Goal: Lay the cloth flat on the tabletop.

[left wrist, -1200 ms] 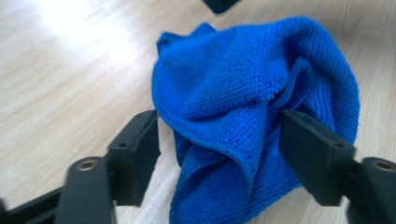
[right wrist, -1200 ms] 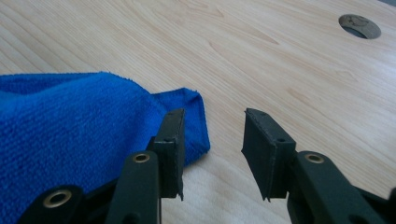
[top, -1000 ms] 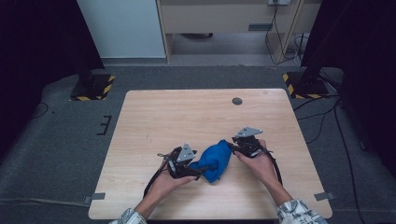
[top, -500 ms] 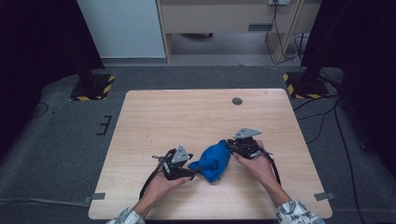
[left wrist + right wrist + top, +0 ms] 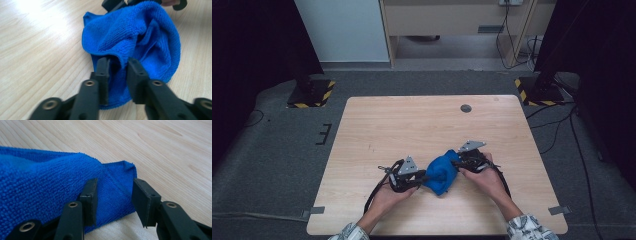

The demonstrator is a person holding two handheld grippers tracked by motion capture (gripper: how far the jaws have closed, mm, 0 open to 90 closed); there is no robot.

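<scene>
A blue microfibre cloth [image 5: 441, 172] lies bunched on the wooden table [image 5: 412, 125] between both hands. My left gripper [image 5: 424, 177] meets it from the left. In the left gripper view its jaws have just been closing, and the left gripper [image 5: 117, 67] pinches a raised fold of the cloth [image 5: 130, 32]. My right gripper [image 5: 458, 162] is at the cloth's upper right end. Its jaws have just been opening: the right gripper [image 5: 115, 195] straddles a flat corner of the cloth [image 5: 37, 182], with the right pad clear of the fabric.
A small dark round disc [image 5: 466, 108] sits near the table's far edge. Stands with yellow-and-black striped bases [image 5: 309, 95] [image 5: 537, 92] flank the far corners on the floor. Bare wood stretches beyond and to both sides of the cloth.
The left gripper drew slightly back from the cloth and has returned to its left edge. The cloth bunch looks a little more compact. The right hand has hardly moved.
</scene>
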